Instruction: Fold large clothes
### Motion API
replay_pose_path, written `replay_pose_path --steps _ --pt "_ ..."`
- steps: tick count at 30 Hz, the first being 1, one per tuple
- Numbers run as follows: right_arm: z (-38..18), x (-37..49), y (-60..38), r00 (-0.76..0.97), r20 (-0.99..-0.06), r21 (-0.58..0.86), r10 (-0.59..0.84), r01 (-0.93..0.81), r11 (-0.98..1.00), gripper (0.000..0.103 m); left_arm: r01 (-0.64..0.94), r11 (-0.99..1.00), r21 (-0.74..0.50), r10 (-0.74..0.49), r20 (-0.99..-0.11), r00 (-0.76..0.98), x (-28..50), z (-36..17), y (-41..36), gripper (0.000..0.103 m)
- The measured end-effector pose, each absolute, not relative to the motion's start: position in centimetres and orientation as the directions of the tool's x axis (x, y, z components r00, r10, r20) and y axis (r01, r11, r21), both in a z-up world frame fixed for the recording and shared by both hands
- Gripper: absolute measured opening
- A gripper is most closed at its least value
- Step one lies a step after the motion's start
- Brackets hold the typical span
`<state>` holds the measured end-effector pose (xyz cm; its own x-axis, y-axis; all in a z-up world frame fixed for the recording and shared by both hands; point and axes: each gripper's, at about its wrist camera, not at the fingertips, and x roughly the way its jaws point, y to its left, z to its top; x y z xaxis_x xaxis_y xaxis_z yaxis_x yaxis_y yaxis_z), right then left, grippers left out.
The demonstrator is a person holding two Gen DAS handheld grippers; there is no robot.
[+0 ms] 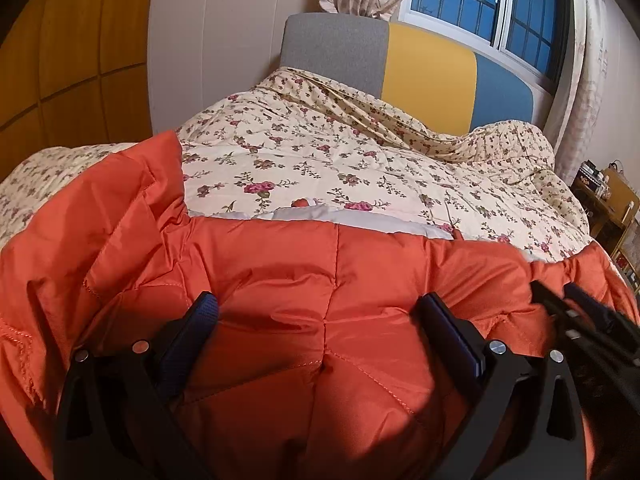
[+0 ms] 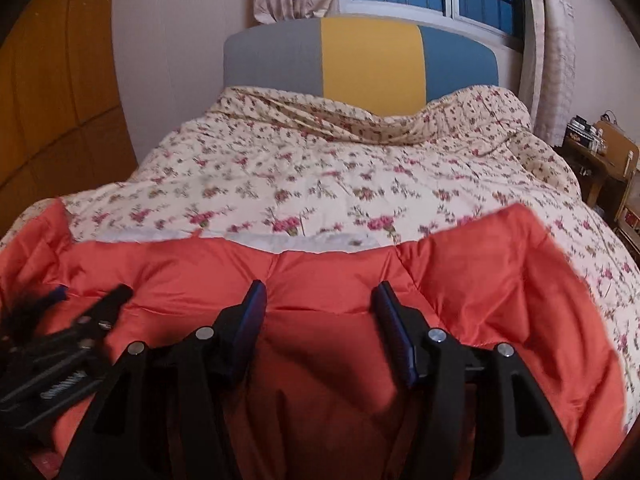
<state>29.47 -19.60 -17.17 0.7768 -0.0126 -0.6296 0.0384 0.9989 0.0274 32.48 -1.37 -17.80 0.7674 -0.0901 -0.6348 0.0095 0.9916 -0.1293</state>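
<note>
A: Orange quilted fabric fills the near half of both views: the padded jacket [image 1: 304, 280] is spread on the bed over the floral quilt [image 1: 320, 160], with a strip of pale lining [image 1: 320, 216] shown along its far edge.

B: Why is it laid that way?

A: It is judged that the body has been flattened so the sides can be brought in; a broad, soft surface is offered by the quilt for that.

B: And the tongs?

A: The left gripper [image 1: 320, 312] is seen with its jaws set wide over the jacket's middle. Fabric bulges up between them, but whether the pads are pressed into it cannot be told. The right gripper [image 2: 320, 300] is held about half open above the jacket; no fold is pinched between its pads, and nothing is carried.

B: What is shown in one view only?

A: An upturned sleeve or side panel [image 1: 132, 184] at the left is shown clearly by the left wrist view. In the right wrist view a raised flap [image 2: 520, 260] on the opposite side is seen, and the whole headboard [image 2: 360, 56] with its grey, yellow and blue panels. Each gripper is also caught, blurred, at the edge of the other's view.
</note>
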Motion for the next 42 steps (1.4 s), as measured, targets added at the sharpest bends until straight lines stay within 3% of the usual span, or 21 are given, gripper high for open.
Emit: replay_pose_path --steps 9,12,16,19,25,29,35,42 --pt "-18.2 30.4 -19.3 0.746 -0.666 0.009 -0.023 0.039 0.999 0.057 -0.006 0.996 -0.092 -0.058 -0.674 0.737 33.0 -17.5 -2.1 0.1" --pt "-16.6 29.7 -20.6 0.74 -0.67 0.098 0.054 0.017 0.995 0.058 0.021 0.997 -0.079 -0.071 -0.72 0.69 32.9 -16.3 -1.9 0.1" --pt "-12.9 27.5 -23.3 0.788 -0.61 0.167 0.087 0.021 0.986 0.058 0.002 0.996 -0.093 -0.062 -0.646 0.761 31.4 -12.2 1.1 0.1" --pt "-11.2 26.8 -25.8 0.804 -0.593 0.137 0.043 0.048 0.989 0.058 -0.057 0.997 -0.055 0.011 -0.61 0.793 31.6 -10.8 3.6 0.1" --pt "-13.7 27.8 -30.2 0.741 -0.668 0.078 -0.067 0.158 0.984 0.058 -0.173 0.983 0.066 0.171 -0.689 0.704 34.1 -14.3 7.1 0.1" --pt "-16.8 28.5 -31.5 0.695 -0.716 0.099 -0.061 0.188 0.977 0.06 -0.178 0.983 -0.052 0.07 -0.783 0.618 35.8 -17.9 9.8 0.1" --pt "-18.7 29.1 -31.4 0.68 -0.729 0.087 -0.078 0.204 0.975 0.062 -0.178 0.954 -0.242 -0.08 -0.777 0.625 36.0 -19.8 12.2 0.1" --pt "-19.1 29.5 -31.3 0.676 -0.732 0.087 -0.08 0.209 0.974 0.063 -0.182 0.963 -0.198 -0.044 -0.783 0.621 36.3 -20.1 11.2 0.1"
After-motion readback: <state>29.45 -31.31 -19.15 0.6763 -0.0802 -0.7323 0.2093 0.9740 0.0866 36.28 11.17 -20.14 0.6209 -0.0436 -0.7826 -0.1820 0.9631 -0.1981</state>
